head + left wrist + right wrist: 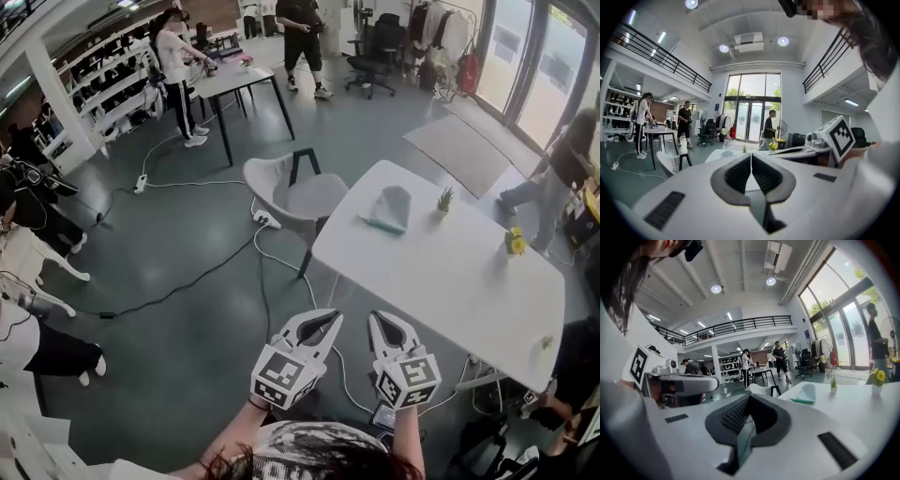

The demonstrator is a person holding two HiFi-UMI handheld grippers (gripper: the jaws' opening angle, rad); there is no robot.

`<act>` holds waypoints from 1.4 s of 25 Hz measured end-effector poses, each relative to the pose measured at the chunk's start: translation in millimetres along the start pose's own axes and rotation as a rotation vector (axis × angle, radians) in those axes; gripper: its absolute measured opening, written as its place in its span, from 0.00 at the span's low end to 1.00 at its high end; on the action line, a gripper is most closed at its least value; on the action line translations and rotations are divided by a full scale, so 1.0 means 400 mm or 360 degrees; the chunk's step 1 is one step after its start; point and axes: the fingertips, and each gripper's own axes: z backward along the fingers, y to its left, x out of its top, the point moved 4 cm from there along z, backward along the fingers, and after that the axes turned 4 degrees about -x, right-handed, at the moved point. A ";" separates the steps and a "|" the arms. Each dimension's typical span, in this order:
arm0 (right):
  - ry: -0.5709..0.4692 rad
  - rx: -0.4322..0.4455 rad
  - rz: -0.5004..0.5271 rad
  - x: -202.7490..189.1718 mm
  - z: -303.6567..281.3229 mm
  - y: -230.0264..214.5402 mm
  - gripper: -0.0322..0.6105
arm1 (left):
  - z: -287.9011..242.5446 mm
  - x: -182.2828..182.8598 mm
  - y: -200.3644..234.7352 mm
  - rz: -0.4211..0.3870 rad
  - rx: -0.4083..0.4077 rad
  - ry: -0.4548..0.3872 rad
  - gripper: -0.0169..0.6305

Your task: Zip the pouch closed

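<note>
A pale grey-green pouch [387,208] with a teal edge lies on the far left part of the white table [441,281]. It also shows in the right gripper view as the pouch [804,393], well ahead of the jaws. My left gripper [332,319] and right gripper [376,317] are side by side in the air, short of the table's near edge and far from the pouch. Both are shut with nothing between their jaws, as the left gripper [751,155] and right gripper [749,397] show close up.
A small potted plant [444,199] and a yellow object [515,242] stand on the table beyond the pouch. A white chair [298,192] sits at the table's far left corner. Cables [187,281] cross the grey floor. People stand around a dark-legged table [230,80] at the back.
</note>
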 end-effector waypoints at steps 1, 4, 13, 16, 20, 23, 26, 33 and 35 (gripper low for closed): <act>0.0005 -0.0011 0.0010 0.012 -0.031 0.001 0.04 | -0.008 0.008 0.034 -0.0001 -0.0007 -0.0005 0.05; 0.0015 -0.0059 0.0028 0.039 -0.111 -0.001 0.04 | -0.032 0.021 0.124 0.0008 -0.0037 -0.0011 0.05; 0.0065 -0.0195 0.0012 0.052 -0.228 -0.027 0.04 | -0.097 -0.002 0.269 0.0072 -0.0129 0.0037 0.05; 0.0090 -0.0219 0.0005 0.041 -0.245 -0.045 0.04 | -0.128 -0.024 0.287 0.0106 -0.0153 0.0068 0.05; 0.0129 -0.0246 -0.0026 0.020 -0.267 -0.083 0.04 | -0.176 -0.033 0.300 0.0116 -0.0185 0.0095 0.05; 0.0141 -0.0256 -0.0044 0.017 -0.302 -0.116 0.04 | -0.209 -0.032 0.318 0.0108 -0.0205 0.0112 0.05; 0.0136 -0.0242 -0.0052 0.024 -0.359 -0.154 0.04 | -0.256 -0.032 0.356 0.0108 -0.0199 0.0131 0.05; 0.0191 -0.0222 -0.0044 0.029 -0.517 -0.307 0.04 | -0.424 -0.021 0.455 0.0073 -0.0206 0.0187 0.05; 0.0204 -0.0219 -0.0034 0.030 -0.568 -0.363 0.04 | -0.480 -0.018 0.481 0.0056 -0.0210 0.0205 0.05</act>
